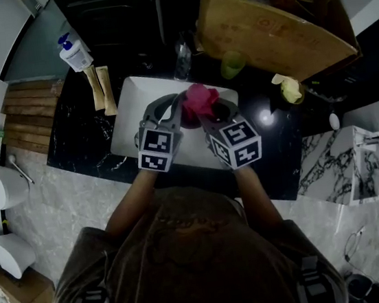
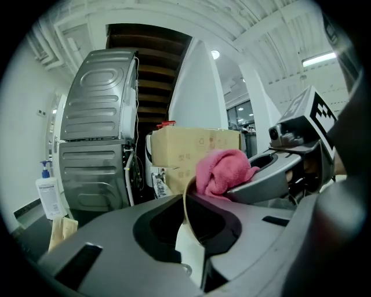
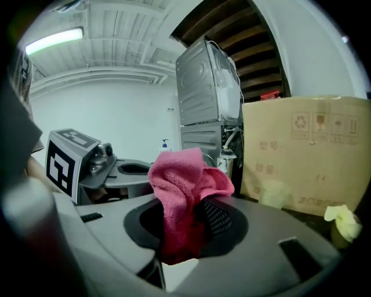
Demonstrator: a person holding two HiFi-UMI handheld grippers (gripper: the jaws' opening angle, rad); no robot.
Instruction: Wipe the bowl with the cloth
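Note:
My left gripper point(image 1: 173, 113) is shut on the thin rim of a bowl point(image 2: 188, 252), which shows edge-on between its jaws in the left gripper view, white on one side. The right gripper point(image 1: 205, 115) is shut on a bunched pink cloth point(image 1: 200, 99). In the right gripper view the cloth point(image 3: 182, 191) sticks up out of the jaws. From the left gripper view, the cloth point(image 2: 220, 171) lies right at the bowl's upper rim, touching or nearly so. Both grippers are held close together above a white basin point(image 1: 128, 103). In the head view the grippers hide most of the bowl.
The basin sits in a dark counter. A pump bottle point(image 1: 76, 55) stands at the back left beside wooden slats point(image 1: 29, 116). A large cardboard box point(image 1: 270, 26), a green cup point(image 1: 232, 64) and a yellowish lump point(image 1: 290, 87) are at the back right. A grey metal appliance point(image 2: 95, 151) stands behind.

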